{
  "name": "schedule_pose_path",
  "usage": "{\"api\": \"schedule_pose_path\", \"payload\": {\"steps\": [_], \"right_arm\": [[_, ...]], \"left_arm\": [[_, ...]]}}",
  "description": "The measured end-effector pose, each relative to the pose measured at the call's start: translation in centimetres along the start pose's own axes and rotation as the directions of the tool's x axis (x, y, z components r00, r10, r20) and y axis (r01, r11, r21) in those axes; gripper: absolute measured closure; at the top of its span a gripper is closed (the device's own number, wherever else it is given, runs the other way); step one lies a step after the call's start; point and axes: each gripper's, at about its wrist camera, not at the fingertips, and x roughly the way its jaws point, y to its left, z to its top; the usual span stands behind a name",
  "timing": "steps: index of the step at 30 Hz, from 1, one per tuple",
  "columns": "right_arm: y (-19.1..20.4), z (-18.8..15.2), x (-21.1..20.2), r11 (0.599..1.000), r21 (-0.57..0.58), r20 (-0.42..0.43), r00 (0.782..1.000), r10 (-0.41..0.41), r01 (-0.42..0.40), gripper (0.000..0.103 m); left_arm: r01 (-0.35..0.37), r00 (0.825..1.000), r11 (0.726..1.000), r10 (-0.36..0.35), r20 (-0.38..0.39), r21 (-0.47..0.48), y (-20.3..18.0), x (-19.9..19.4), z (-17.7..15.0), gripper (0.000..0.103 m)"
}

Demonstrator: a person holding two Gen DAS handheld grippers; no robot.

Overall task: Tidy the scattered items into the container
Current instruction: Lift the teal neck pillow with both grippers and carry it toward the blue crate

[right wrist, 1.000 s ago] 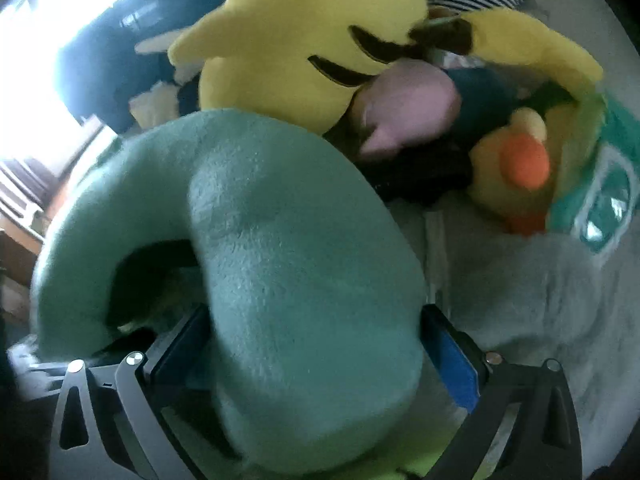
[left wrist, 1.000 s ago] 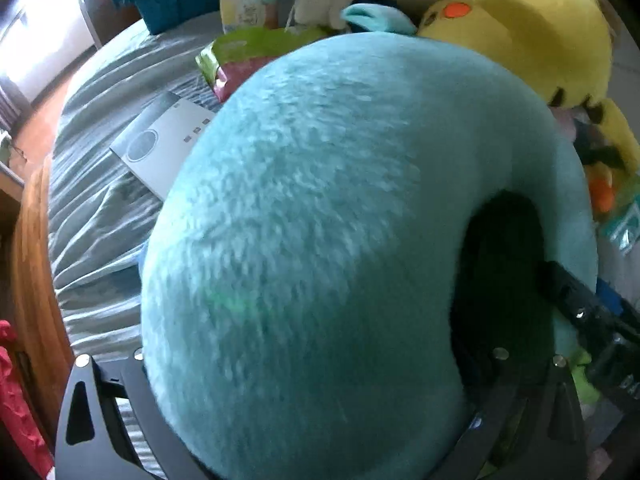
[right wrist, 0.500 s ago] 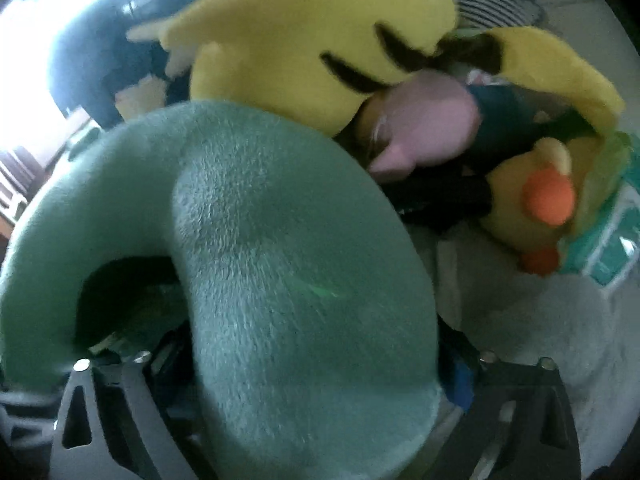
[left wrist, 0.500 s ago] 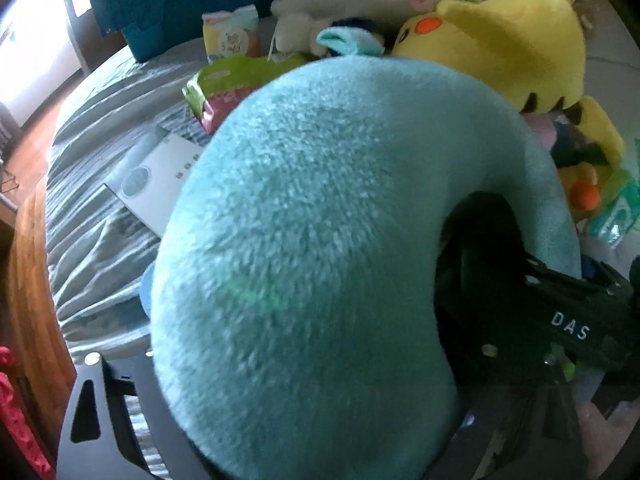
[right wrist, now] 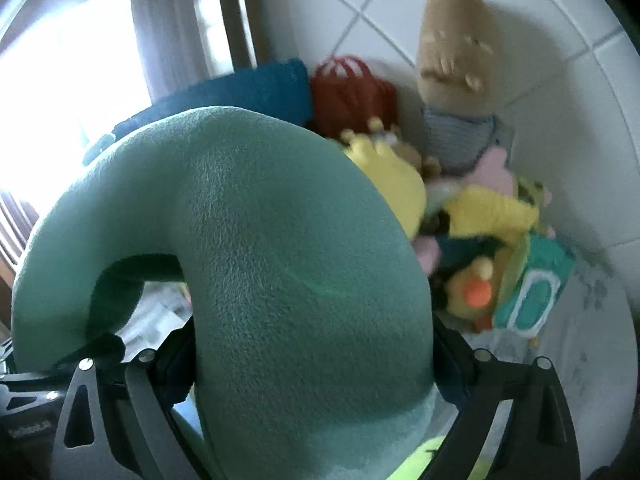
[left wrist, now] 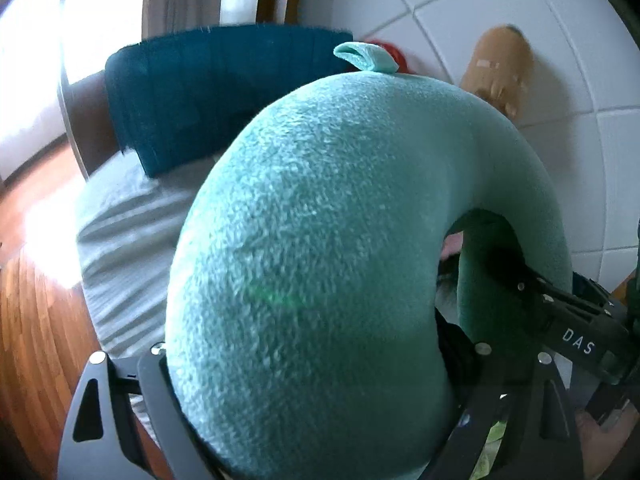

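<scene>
While both grippers squeeze it, the teal neck pillow (left wrist: pixel 320 260) hangs up off the bed, filling most of each view. Left gripper (left wrist: pixel 308 412) is clamped on one arm of the U, right gripper (right wrist: pixel 312 380) on the other arm, so the pillow arches between them with its little fabric loop (left wrist: pixel 366 56) sticking up on top. You can see the right gripper poking in from the side in the left view too, "DAS" printed on it.

Behind the pillow there's a pile of plush toys (right wrist: pixel 472 216) against the white tiled wall (right wrist: pixel 520 60): yellow ones, a pink bit, a small duck with an orange beak (right wrist: pixel 474 292), and a tan plush (right wrist: pixel 452 64) in a striped shirt leaning upright on the tiles. A teal wipes pack (right wrist: pixel 532 292) sits just beside the duck. A dark blue towel (left wrist: pixel 208 92) lies across the far end of the grey striped bed (left wrist: pixel 132 232), wood floor (left wrist: pixel 36 320) off to the left. No container that I can spot.
</scene>
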Motion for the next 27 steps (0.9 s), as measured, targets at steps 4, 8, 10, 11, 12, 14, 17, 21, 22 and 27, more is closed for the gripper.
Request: {"api": "schedule_pose_path", "payload": {"steps": [4, 8, 10, 11, 12, 14, 17, 21, 22, 27], "right_arm": [[3.3, 2.0, -1.6, 1.000, -0.006, 0.061, 0.998, 0.016, -0.015, 0.008], [7.1, 4.2, -2.3, 0.999, -0.018, 0.105, 0.994, 0.032, -0.030, 0.008], [8.9, 5.4, -2.2, 0.999, -0.024, 0.120, 0.992, 0.035, -0.033, 0.008], [9.8, 5.9, -2.3, 0.999, -0.026, 0.128, 0.991, 0.035, -0.032, 0.008], [10.7, 6.3, -2.4, 0.999, -0.028, 0.133, 0.990, 0.035, -0.032, 0.008], [13.0, 7.6, -2.1, 0.999, -0.036, 0.150, 0.988, 0.029, -0.024, 0.008], [16.4, 9.7, -1.6, 0.999, -0.041, 0.183, 0.983, 0.012, -0.005, 0.008], [21.5, 12.6, -0.3, 0.999, -0.023, 0.239, 0.971, -0.016, 0.022, 0.008], [23.3, 13.6, 0.3, 0.999, -0.010, 0.255, 0.967, -0.028, 0.032, 0.008], [28.8, 18.2, 3.3, 0.999, 0.028, 0.286, 0.957, -0.045, 0.039, 0.008]], "left_arm": [[0.000, 0.998, 1.000, 0.000, 0.061, 0.004, 2.4, -2.4, 1.7, 0.012], [-0.006, 0.994, 1.000, 0.006, 0.109, -0.002, 5.4, -4.0, 3.7, 0.012], [-0.004, 0.992, 1.000, 0.005, 0.127, -0.006, 7.1, -4.5, 4.7, 0.012], [-0.001, 0.991, 1.000, 0.002, 0.137, -0.005, 8.0, -4.7, 5.3, 0.012], [0.006, 0.989, 1.000, -0.005, 0.146, -0.004, 9.0, -4.9, 6.1, 0.012], [0.020, 0.987, 1.000, -0.020, 0.162, 0.001, 10.9, -5.1, 7.8, 0.012], [0.041, 0.981, 0.999, -0.041, 0.187, 0.008, 13.8, -5.5, 10.2, 0.012], [0.069, 0.971, 0.996, -0.078, 0.227, 0.048, 19.2, -5.3, 14.9, 0.012], [0.073, 0.969, 0.995, -0.087, 0.233, 0.065, 20.6, -5.2, 16.4, 0.012], [0.082, 0.962, 0.991, -0.108, 0.252, 0.109, 25.7, -4.0, 22.7, 0.012]]}}
